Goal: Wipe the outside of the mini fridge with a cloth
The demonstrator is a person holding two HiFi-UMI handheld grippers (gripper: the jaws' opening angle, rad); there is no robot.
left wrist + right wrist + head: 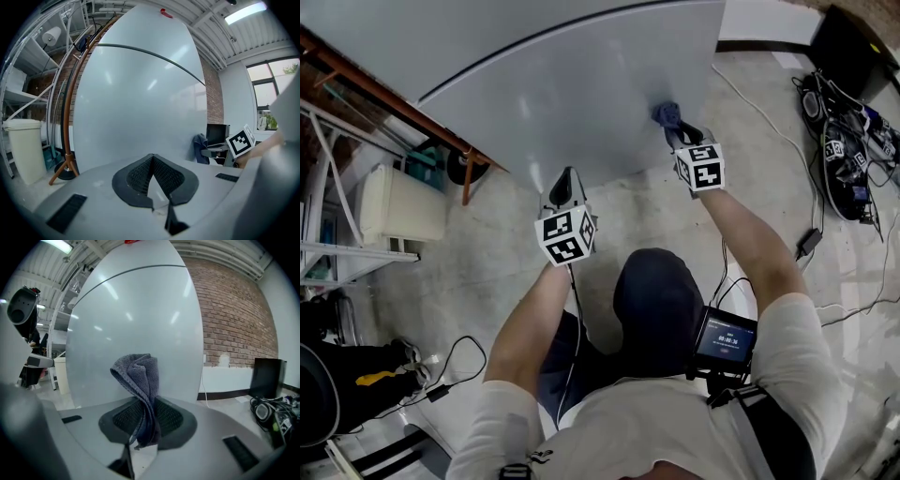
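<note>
My right gripper [146, 416] is clamped on a grey-blue microfibre cloth [138, 373], pinched low between the pads so that the bunched folds stand up past the jaw tips. In the head view that bundle sits against the grey face of the mini fridge [572, 84], towards its right edge at about 1 o'clock from me; I cannot tell whether it actually touches. My left gripper [152, 173] has its jaws together with nothing between them, pointing at the lower part of the same face at about 11 o'clock, close to it but apart. A dark seam curves across the fridge's upper part. Nothing stands between either tool and the panel. At 9 o'clock a white bin [398, 206] stands beside white metal shelving [328, 187], and a brown wooden stand [69, 117] leans close along the fridge's left side. At 2 o'clock a tangle of black cables and gear [848, 141] lies on the concrete floor [750, 197], with a black monitor [267, 376] near it by the brick wall [229, 310]. A white cable [769, 122] trails across the floor just right of the fridge.
</note>
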